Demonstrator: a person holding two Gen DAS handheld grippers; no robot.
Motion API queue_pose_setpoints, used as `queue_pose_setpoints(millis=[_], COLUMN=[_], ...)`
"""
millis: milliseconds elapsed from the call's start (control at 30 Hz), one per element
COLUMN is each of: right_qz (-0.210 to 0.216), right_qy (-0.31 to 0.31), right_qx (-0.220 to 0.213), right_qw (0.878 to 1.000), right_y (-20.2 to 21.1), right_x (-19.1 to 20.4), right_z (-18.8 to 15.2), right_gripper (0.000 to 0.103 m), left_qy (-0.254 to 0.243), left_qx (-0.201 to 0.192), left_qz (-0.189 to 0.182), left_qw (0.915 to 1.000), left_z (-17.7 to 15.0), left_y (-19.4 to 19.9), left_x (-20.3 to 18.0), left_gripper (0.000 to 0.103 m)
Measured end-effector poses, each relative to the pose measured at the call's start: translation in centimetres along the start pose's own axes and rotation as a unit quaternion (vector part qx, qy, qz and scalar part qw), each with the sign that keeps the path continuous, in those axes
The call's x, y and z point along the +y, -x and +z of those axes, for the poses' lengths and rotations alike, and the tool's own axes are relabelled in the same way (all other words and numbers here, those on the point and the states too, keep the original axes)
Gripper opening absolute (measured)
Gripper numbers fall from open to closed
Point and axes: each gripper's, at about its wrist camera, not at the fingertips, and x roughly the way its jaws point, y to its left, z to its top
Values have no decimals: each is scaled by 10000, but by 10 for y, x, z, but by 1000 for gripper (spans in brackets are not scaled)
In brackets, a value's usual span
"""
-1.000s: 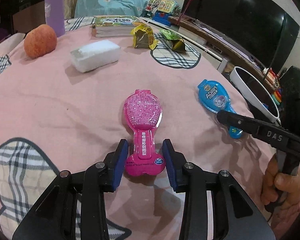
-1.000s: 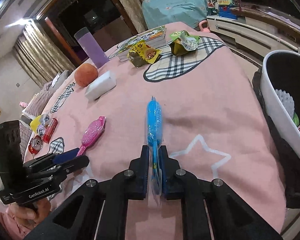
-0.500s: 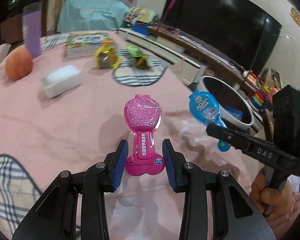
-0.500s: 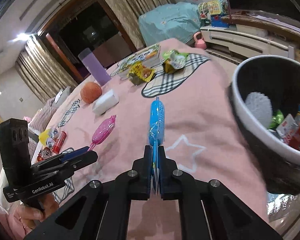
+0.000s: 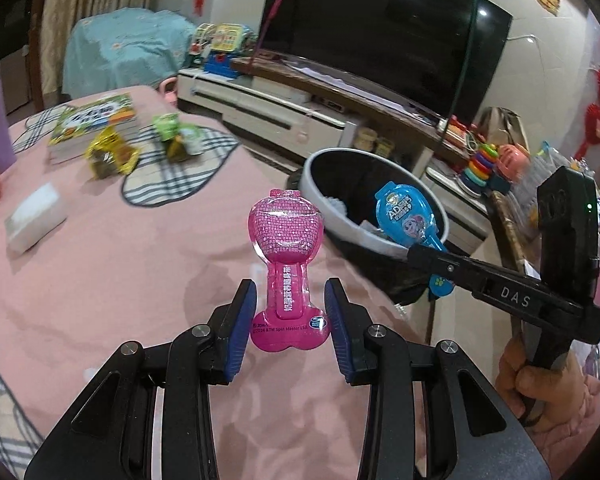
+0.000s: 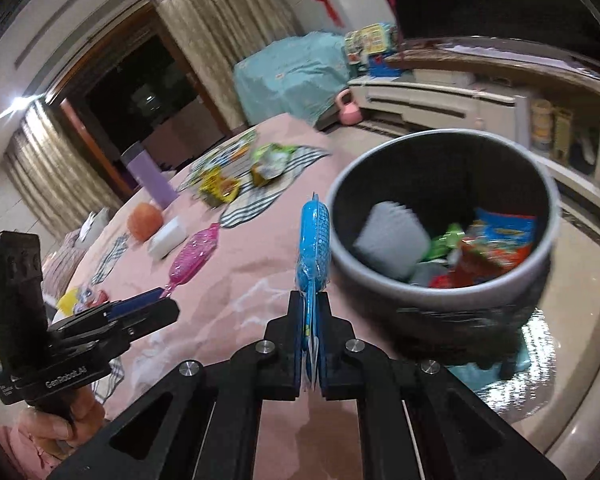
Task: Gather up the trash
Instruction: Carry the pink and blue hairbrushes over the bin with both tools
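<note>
The blue packet (image 6: 313,236) is pinched edge-on between the closed fingers of the right gripper (image 6: 310,344), with the trash bin (image 6: 380,280) just ahead and to its right. The left gripper (image 5: 290,320) is spread, its pads flanking the stem of the pink packet (image 5: 286,248); whether they touch it cannot be told.

A release made too early would likely drop the blue packet onto the pink surface (image 5: 100,264) or the floor, since it appears to sit at the near rim, not over the opening. The thin grip on its tail could also slip.

The bin's contents, wrappers and a white cup, are shown only by the right wrist view; the blue packet's printed face is seen only from the left.
</note>
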Motion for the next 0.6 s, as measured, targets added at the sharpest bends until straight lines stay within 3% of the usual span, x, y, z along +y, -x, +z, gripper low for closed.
queue_pose_setpoints(millis=[600], right_qz=[-376], right_qy=[-247], right_qx=[-314], right_qw=[9985], right_y=[15], right_x=[-49], right_z=[20], right_gripper=[6], left_qy=[-478], left_qx=[48], left_qz=[-198], left_qw=[9987], left_z=[30], left_y=[-27], left_x=[-50], left_gripper=[35])
